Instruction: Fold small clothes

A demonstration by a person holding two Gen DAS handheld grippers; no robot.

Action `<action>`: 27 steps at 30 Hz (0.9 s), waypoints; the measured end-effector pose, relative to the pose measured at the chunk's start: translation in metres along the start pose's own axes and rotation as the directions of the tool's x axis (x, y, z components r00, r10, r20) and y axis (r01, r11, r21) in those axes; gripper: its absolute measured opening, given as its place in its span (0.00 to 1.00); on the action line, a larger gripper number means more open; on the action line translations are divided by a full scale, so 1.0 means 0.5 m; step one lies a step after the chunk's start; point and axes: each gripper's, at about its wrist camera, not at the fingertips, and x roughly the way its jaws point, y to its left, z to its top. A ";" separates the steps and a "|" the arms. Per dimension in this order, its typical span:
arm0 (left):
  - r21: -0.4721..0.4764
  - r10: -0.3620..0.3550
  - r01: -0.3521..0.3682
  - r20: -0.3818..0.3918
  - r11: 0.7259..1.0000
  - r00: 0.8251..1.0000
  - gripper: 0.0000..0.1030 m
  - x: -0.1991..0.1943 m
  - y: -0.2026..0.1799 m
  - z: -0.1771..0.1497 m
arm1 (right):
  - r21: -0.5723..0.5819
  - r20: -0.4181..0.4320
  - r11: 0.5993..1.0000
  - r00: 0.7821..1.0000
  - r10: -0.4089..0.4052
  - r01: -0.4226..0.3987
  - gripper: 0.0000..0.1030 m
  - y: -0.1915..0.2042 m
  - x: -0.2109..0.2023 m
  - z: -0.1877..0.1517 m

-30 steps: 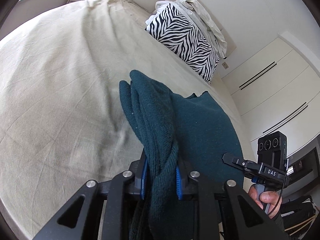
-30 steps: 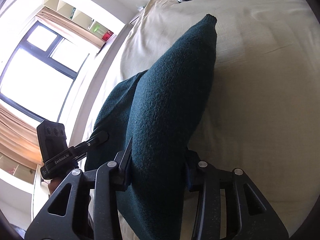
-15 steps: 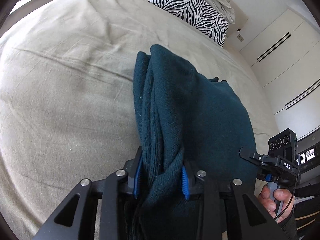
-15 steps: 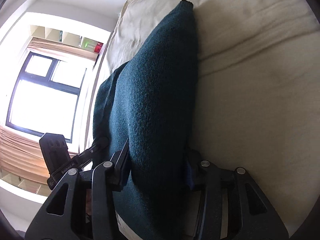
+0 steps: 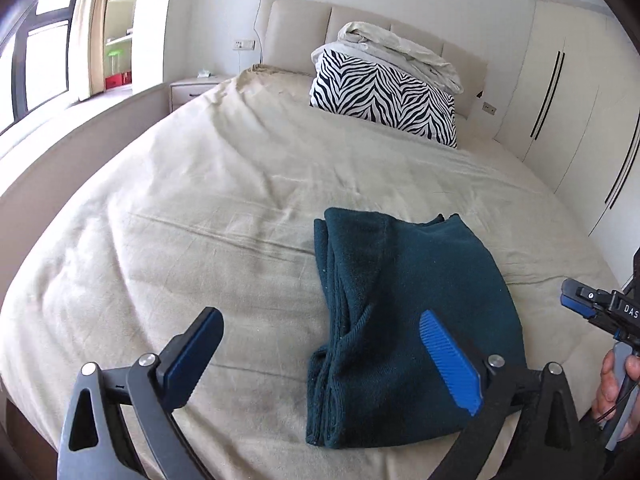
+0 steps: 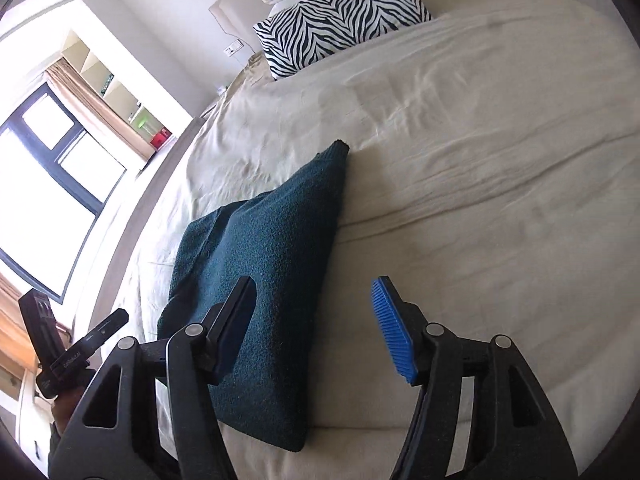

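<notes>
A dark teal knit garment (image 5: pixel 404 312) lies folded flat on the beige bed (image 5: pixel 200 208), near its front edge. My left gripper (image 5: pixel 324 356) is open and empty, hovering above the garment's left front edge. The garment also shows in the right wrist view (image 6: pixel 264 264). My right gripper (image 6: pixel 316 328) is open and empty above the garment's right edge; its left finger (image 6: pixel 236 324) overlaps the cloth in the view. The right gripper's tip shows at the right edge of the left wrist view (image 5: pixel 592 308).
A zebra-print pillow (image 5: pixel 384 96) with a crumpled pale blanket (image 5: pixel 396 52) on top leans on the headboard. A nightstand (image 5: pixel 196 88) and window (image 5: pixel 32 64) are to the left, white wardrobes (image 5: pixel 572 96) to the right.
Both grippers have let go of the garment and opened. They have lifted and pulled back, and the garment now lies flat on the bed.
</notes>
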 end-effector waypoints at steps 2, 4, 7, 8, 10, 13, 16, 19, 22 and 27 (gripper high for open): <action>0.066 0.095 -0.102 0.098 0.993 0.991 1.00 -0.050 -0.025 0.011 | -0.097 0.094 0.993 0.994 -0.057 0.066 0.77 0.040 -0.064 0.003; 0.073 0.157 -0.171 0.168 0.983 0.973 1.00 -0.088 -0.040 0.028 | -0.151 0.193 0.982 0.978 -0.084 0.114 0.88 0.071 -0.124 -0.008; 0.037 0.137 -0.150 0.234 0.988 0.963 1.00 -0.140 -0.043 0.047 | -0.172 0.317 0.974 0.945 -0.085 0.146 0.96 0.112 -0.190 -0.012; 0.038 0.106 -0.118 0.244 0.992 0.964 1.00 -0.152 -0.044 0.052 | -0.169 0.337 0.975 0.938 -0.083 0.147 0.96 0.122 -0.204 -0.006; 0.060 0.001 -0.015 0.222 0.998 0.975 1.00 -0.170 -0.048 0.060 | -0.153 0.348 0.980 0.935 -0.066 0.126 0.97 0.144 -0.233 0.006; 0.059 -0.046 0.035 0.198 0.998 0.979 1.00 -0.183 -0.049 0.059 | -0.108 0.344 0.991 0.938 -0.039 0.080 0.97 0.179 -0.280 0.012; 0.038 -0.026 0.020 0.180 0.999 0.983 1.00 -0.190 -0.057 0.057 | -0.114 0.282 0.993 0.959 -0.006 0.039 0.97 0.203 -0.308 0.007; 0.004 -0.007 0.006 0.155 1.000 0.988 1.00 -0.185 -0.055 0.055 | -0.143 0.221 0.984 0.973 -0.070 0.104 0.97 0.223 -0.295 -0.006; 0.016 0.159 -0.162 0.120 0.987 0.980 1.00 -0.155 -0.059 0.039 | -0.169 0.179 0.964 0.968 -0.174 0.204 0.97 0.234 -0.270 -0.027; -0.055 0.192 -0.190 0.028 0.980 0.981 1.00 -0.109 -0.028 0.016 | -0.166 0.106 0.955 0.967 -0.231 0.246 0.97 0.222 -0.197 -0.049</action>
